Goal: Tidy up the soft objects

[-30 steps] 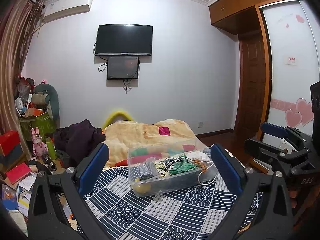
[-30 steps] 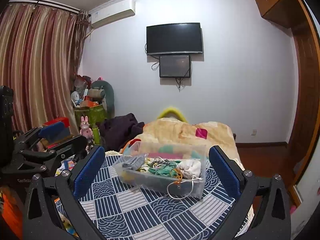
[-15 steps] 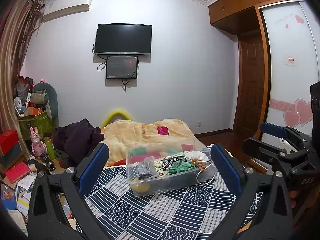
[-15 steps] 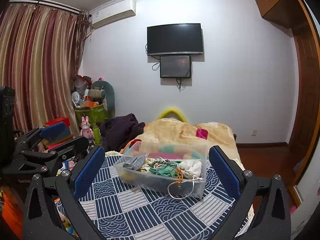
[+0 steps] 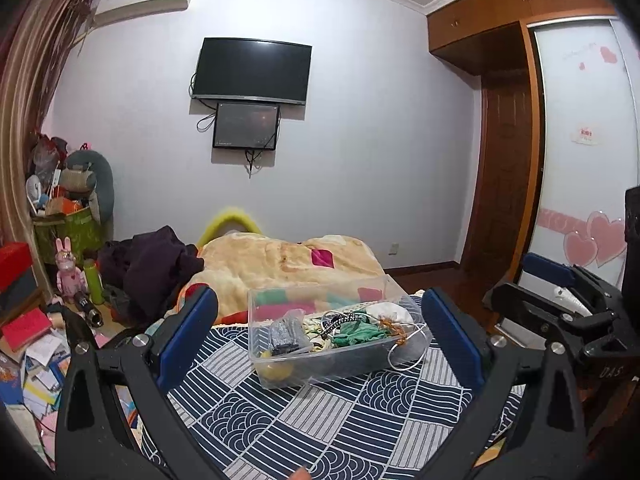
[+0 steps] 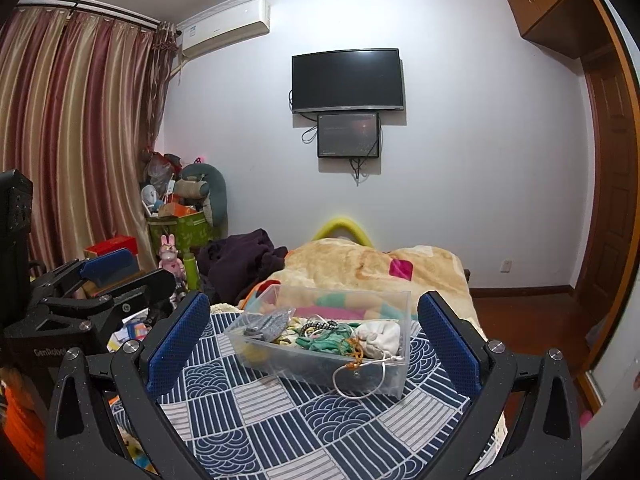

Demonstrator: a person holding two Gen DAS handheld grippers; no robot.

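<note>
A clear plastic bin (image 5: 280,364) stands on a blue patterned cloth (image 5: 320,420). It holds a green cloth (image 5: 360,334), a white pouch (image 6: 380,338), a grey bag (image 5: 286,336), cords and a yellow ball (image 5: 278,372). A white cable (image 6: 360,380) hangs over its front wall. My left gripper (image 5: 320,332) is open and empty, a short way in front of the bin. My right gripper (image 6: 314,332) is also open and empty, facing the bin (image 6: 384,380) from the right. Each gripper shows at the edge of the other's view.
A beige blanket (image 5: 280,264) and dark clothes (image 5: 156,268) lie behind the bin. Boxes, papers and toys (image 5: 36,340) crowd the floor at left. A wardrobe (image 5: 580,160) and door (image 5: 500,184) stand at right. The cloth's edge drops off at right.
Both views have shifted slightly: the bin sits a little lower and closer in the left wrist view. Both grippers stay open and empty.
</note>
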